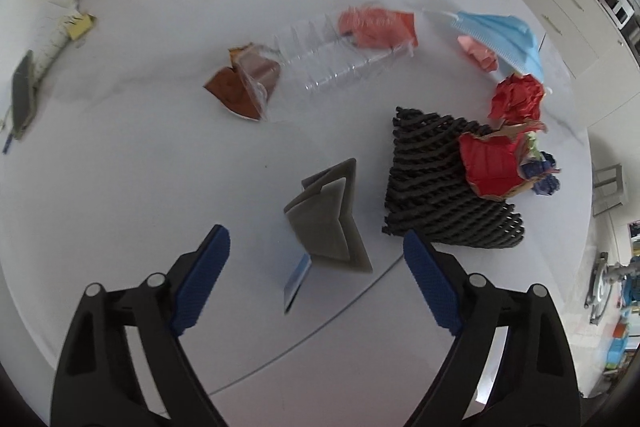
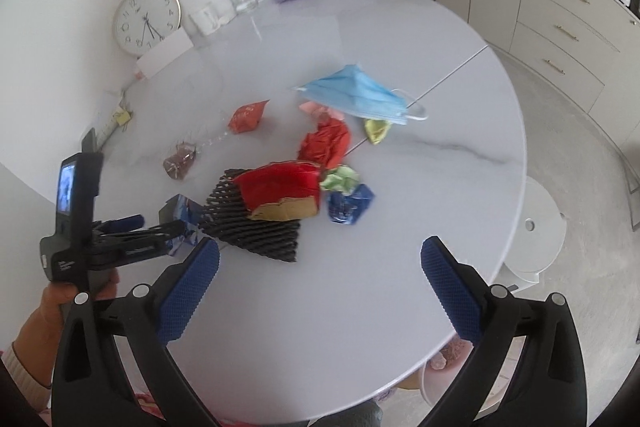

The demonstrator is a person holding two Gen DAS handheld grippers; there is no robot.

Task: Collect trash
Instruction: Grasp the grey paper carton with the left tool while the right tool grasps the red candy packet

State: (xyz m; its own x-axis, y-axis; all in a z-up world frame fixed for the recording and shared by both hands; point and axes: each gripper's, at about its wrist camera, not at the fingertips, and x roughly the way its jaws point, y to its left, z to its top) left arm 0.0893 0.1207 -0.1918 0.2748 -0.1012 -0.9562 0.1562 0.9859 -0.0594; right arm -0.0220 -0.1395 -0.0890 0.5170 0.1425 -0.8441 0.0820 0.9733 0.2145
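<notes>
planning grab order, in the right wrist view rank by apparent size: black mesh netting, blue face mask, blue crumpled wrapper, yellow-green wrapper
1. black mesh netting, though part lies under red cardboard
2. blue face mask, close to it and farther away, so unsure
3. blue crumpled wrapper
4. yellow-green wrapper

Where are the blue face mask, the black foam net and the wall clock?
Blue pleated face mask point(image 2: 356, 93), right wrist view, middle of its pleats.
Black foam mesh net point(image 1: 424, 179), left wrist view, its bare centre.
Round white wall clock point(image 2: 146, 21), right wrist view, its dial.

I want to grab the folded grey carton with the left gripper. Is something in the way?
Nothing visible is. The left gripper is open, and the folded grey carton sits straight ahead between its fingers. The black mesh net lies off to the right.
</notes>
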